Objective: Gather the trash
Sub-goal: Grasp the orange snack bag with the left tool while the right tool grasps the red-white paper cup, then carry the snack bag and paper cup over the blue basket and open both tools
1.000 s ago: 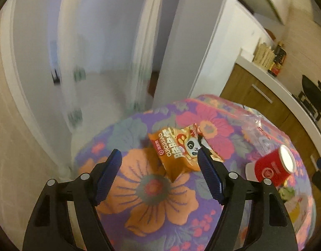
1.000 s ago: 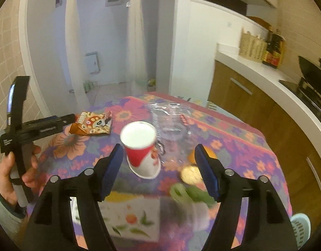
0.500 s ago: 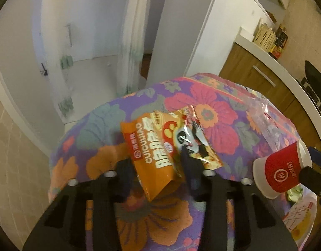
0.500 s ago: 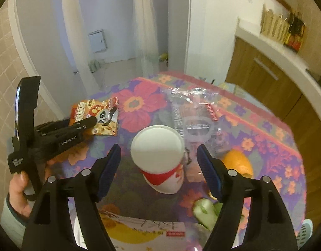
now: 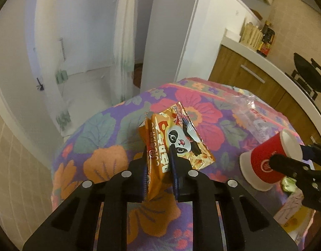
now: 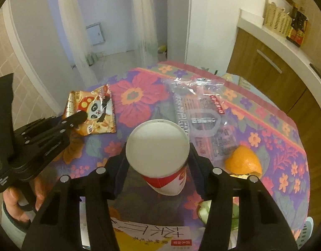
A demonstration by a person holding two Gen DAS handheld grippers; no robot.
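Note:
An orange panda snack wrapper point(image 5: 175, 140) lies on the flowered table. My left gripper point(image 5: 159, 165) is shut on its near edge, which folds up between the fingers; the wrapper also shows in the right wrist view point(image 6: 95, 113) with the left gripper point(image 6: 76, 118) on it. A red and white paper cup point(image 6: 160, 146) stands upside down. My right gripper point(image 6: 158, 165) has closed around it, one finger against each side. The cup shows at the right of the left wrist view point(image 5: 271, 163).
A clear plastic bag point(image 6: 202, 115) lies behind the cup. An orange peel point(image 6: 244, 161) and green scraps point(image 6: 204, 211) lie to the right. A printed paper point(image 6: 148, 236) lies at the near edge. The flowered tablecloth point(image 6: 286, 146) covers a round table. Kitchen cabinets point(image 6: 271, 67) stand at the right.
My left gripper moved forward and shut on the snack wrapper, lifting its edge. My right gripper came down over the cup and closed from wide open onto its sides.

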